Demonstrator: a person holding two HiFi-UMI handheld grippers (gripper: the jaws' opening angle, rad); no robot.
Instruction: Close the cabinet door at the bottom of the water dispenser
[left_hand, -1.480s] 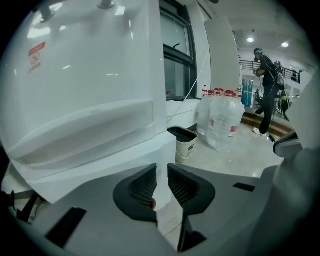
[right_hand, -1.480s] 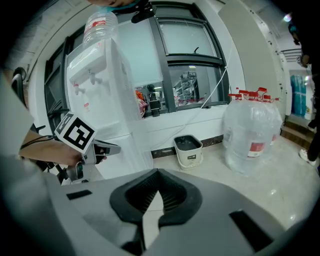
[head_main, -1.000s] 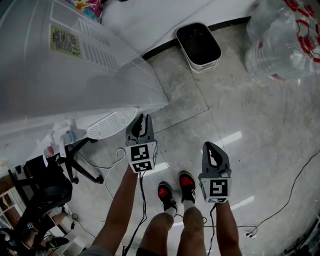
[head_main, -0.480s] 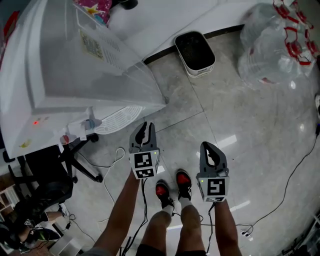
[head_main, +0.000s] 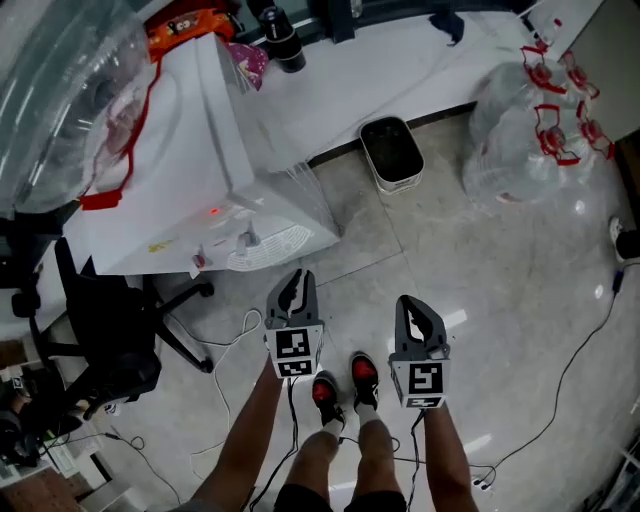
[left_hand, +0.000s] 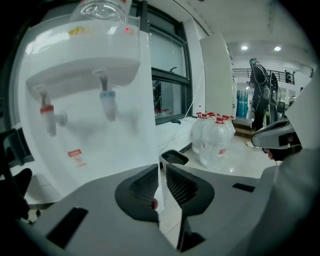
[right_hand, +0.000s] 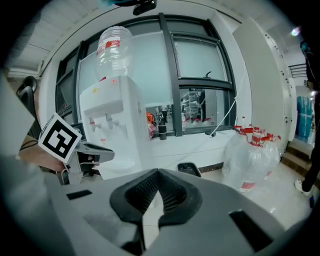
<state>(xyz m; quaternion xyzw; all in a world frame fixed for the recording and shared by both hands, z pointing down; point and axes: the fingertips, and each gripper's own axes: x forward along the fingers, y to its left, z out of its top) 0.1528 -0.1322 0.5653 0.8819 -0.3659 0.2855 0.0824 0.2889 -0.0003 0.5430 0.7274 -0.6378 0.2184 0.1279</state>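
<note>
The white water dispenser (head_main: 200, 170) stands at the upper left with a clear bottle (head_main: 70, 90) on top. Its lower front is hidden from above. In the left gripper view the dispenser (left_hand: 90, 100) shows two taps and a flat white front with a red sticker; I cannot make out a door edge. My left gripper (head_main: 293, 290) hangs in the air short of the dispenser, touching nothing. Its jaws (left_hand: 162, 170) are closing on a narrow empty gap. My right gripper (head_main: 415, 310) hangs beside it, and its jaws (right_hand: 159, 172) are shut on nothing.
A black bin (head_main: 392, 152) with a white rim sits by the wall to the right of the dispenser. Several large water bottles (head_main: 530, 130) stand at the upper right. A black office chair (head_main: 110, 340) is at the left. Cables (head_main: 240, 330) lie on the tiled floor.
Both grippers have risen and drawn back from the dispenser's base. The head view has lifted too, so the dispenser's top and its bottle have come into sight.
</note>
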